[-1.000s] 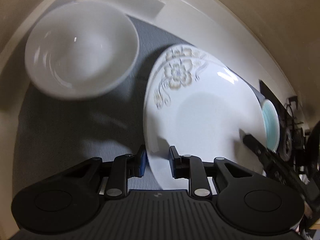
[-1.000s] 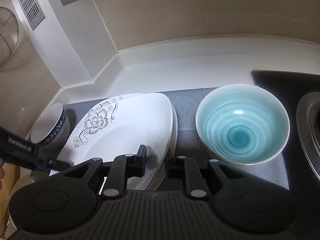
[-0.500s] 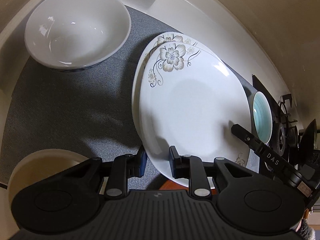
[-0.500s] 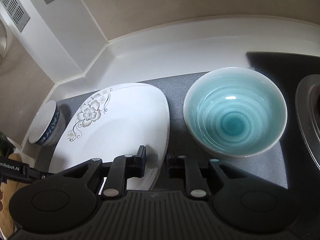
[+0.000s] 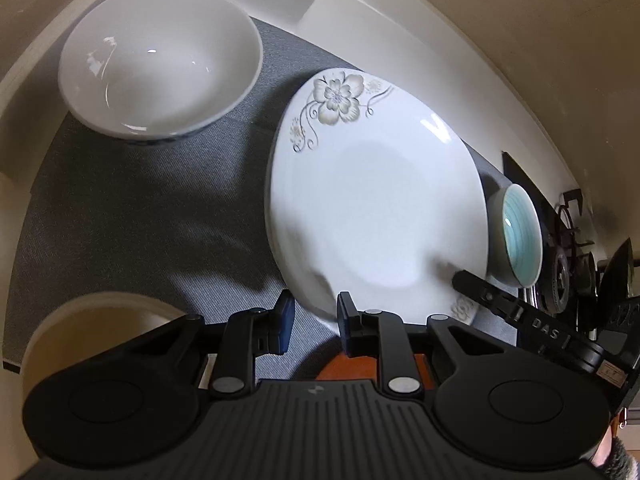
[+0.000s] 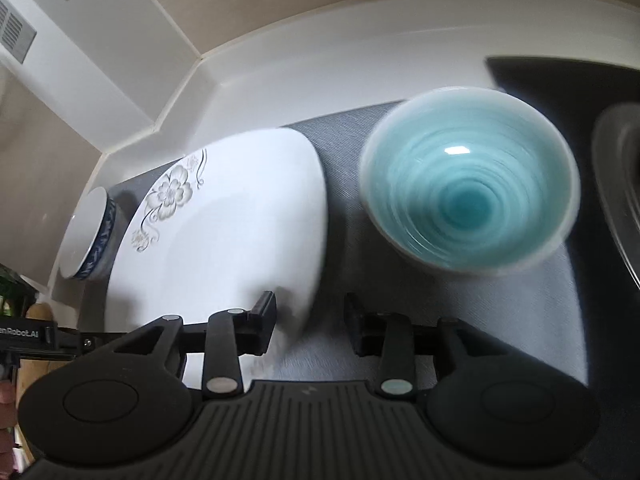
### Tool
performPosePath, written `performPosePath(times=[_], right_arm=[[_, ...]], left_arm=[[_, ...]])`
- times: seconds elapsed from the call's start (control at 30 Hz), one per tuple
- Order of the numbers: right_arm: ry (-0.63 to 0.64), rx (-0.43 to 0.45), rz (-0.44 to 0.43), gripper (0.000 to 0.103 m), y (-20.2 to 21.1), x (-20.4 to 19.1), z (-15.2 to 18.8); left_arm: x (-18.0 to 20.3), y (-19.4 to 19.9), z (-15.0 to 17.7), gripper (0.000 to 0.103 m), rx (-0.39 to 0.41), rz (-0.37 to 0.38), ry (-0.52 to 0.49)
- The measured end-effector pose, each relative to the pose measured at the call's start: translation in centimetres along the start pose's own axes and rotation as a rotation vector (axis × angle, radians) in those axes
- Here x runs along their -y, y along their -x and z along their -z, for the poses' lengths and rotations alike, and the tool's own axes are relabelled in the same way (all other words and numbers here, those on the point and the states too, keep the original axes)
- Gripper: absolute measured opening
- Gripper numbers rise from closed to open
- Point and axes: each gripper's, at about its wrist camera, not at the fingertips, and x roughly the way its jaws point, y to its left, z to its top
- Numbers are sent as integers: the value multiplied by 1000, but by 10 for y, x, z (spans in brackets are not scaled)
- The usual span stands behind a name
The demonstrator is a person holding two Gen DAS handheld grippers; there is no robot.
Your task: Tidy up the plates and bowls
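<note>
Release is what has just happened on the right: the right gripper (image 6: pixel 310 316) was pinched on the rim of the flowered plate (image 5: pixel 376 208) a sec ago, and its jaws have just been opening, so they now stand partly apart w/ the plate edge between them but no longer squeezed. The left gripper (image 5: pixel 314 316) is seen narrow, as it was a sec ago, its pads closed on the near rim of the same plate. The plate is now laid squarely over a second flowered plate underneath, whose edge & flower print peek out at the lower right in the left view; half a sec ago the two were visibly offset, the lower flower showing beside the upper one. The stack sits on the grey mat (image 5: pixel 152 216), between the white bowl (image 5: pixel 160 60) at the back left and the teal bowl (image 6: pixel 468 188) on the right, both apart from it. Plate stacking is judged to be about done; only the left grip is left to be let go. Bowls are not yet nested, so that part is prob. next. The right view is blurred, so exact pad contact can't be read finely.
</note>
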Motion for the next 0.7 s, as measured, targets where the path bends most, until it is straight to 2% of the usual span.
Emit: performPosePath(times=[0.13,0.17,0.2,0.27,0.3,0.4,0.53,0.6,0.7], right_arm=[[-79,-17,-45,41,15,8,10],[-86,-14,-50,35,16,8,11],[-84,-8,-58,24,15,7,12],[-72,4,-82,13,14,4,12],[-64,9,-76,12,13,1,10],[-28,24,-35,13,9,-6,6],[-97,8,-72,17,9,4,3],[-87,3,-72,27,17,6,8],[23,-23,-58,43,29,0,25]], left_arm=[[-2,0,6,25,15,3,3],[-3,-1,5,25,14,7,11],[-5,-3,4,25,10,12,20],[-8,-8,-2,25,5,17,38],[-7,-9,-2,25,8,12,37],[-1,-9,-2,25,6,-7,24],[14,4,9,25,42,-67,-18],[21,12,19,27,62,-92,-46],[26,19,36,28,80,-113,-82]])
